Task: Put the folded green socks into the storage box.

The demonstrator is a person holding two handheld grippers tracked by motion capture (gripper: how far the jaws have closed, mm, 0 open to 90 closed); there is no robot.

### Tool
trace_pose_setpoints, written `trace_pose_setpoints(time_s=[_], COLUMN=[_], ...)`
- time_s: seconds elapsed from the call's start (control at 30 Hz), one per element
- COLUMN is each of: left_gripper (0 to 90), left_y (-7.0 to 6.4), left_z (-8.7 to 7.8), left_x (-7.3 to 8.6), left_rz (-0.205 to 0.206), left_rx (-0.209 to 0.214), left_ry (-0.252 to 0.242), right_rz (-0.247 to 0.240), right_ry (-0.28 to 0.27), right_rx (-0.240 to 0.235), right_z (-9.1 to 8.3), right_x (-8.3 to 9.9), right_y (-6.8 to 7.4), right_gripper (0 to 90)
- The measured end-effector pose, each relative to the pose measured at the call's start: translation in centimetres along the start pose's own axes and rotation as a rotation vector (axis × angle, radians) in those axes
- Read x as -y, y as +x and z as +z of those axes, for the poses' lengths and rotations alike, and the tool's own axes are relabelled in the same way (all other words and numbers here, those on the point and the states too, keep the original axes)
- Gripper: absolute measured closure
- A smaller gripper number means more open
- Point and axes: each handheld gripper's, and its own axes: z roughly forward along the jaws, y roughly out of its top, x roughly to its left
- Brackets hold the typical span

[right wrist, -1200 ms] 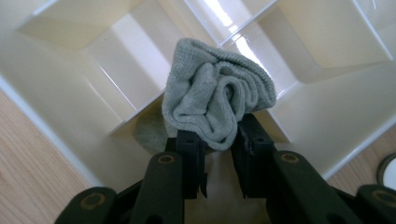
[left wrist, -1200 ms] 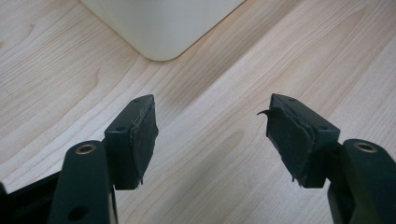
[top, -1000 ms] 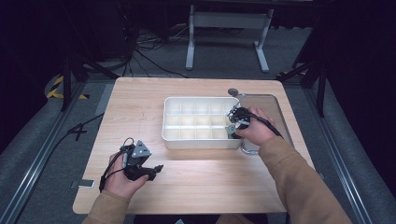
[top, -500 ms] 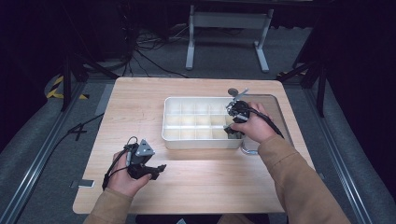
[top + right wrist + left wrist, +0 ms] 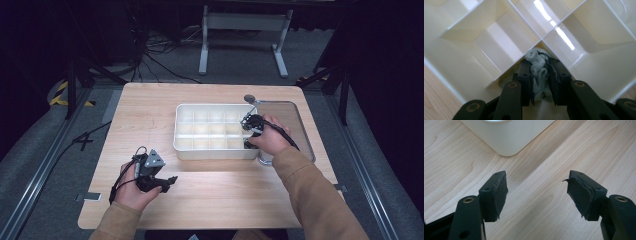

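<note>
A white divided box (image 5: 210, 131) with several compartments stands mid-table. My right gripper (image 5: 248, 136) reaches into its near right corner. In the right gripper view the right gripper (image 5: 540, 82) is shut on a pale grey-green cloth (image 5: 538, 62), pressed down where two dividers (image 5: 534, 40) cross. My left gripper (image 5: 167, 181) rests over bare wood near the table's front left. The left gripper (image 5: 536, 195) is open in its own view, nothing between the jaws, with a rounded corner of the box (image 5: 509, 137) just beyond.
A clear tray (image 5: 295, 125) lies right of the box, with a small round dark-topped object (image 5: 249, 98) at its far left corner. The wooden table (image 5: 150, 110) has open surface left of the box and along the front. Cables and a metal stand lie on the floor behind.
My right gripper has shifted slightly within the box's near right corner with the cloth. The left hand edged a little to the right.
</note>
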Motion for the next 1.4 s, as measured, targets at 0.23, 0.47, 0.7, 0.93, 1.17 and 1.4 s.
trace_pose_setpoints(time_s=[0.23, 0.47, 0.7, 0.93, 1.17, 1.4], left_gripper=[32.9, 32.8, 32.8, 32.8, 32.6, 31.7], left_y=[0.1, 0.1, 0.0, -0.5, -0.9, -0.7], left_z=[-0.4, -0.5, -1.0, -1.5, -1.9, -2.2], left_x=[0.3, 0.3, 0.4, 0.3, 0.1, 0.2], left_rz=[-0.006, -0.013, -0.019, -0.011, -0.006, -0.015], left_rx=[-0.009, -0.002, -0.005, -0.003, 0.004, -0.003], left_ry=[-0.006, -0.011, -0.018, -0.026, -0.031, -0.036], right_rz=[0.011, 0.092, 0.074, 0.047, 0.003, -0.024], right_ry=[0.04, -0.057, -0.251, -0.402, -0.492, -0.556], right_rx=[0.01, -0.068, -0.043, -0.057, -0.078, -0.124], right_z=[0.4, -0.8, -5.0, -8.2, -9.4, -10.6], right_x=[-0.5, 0.7, 1.7, 3.6, 5.8, 7.7], right_y=[0.2, -0.9, -0.2, 0.9, 1.8, 3.1], right_gripper=[72.8, 62.8, 56.1, 52.8, 50.7, 49.5])
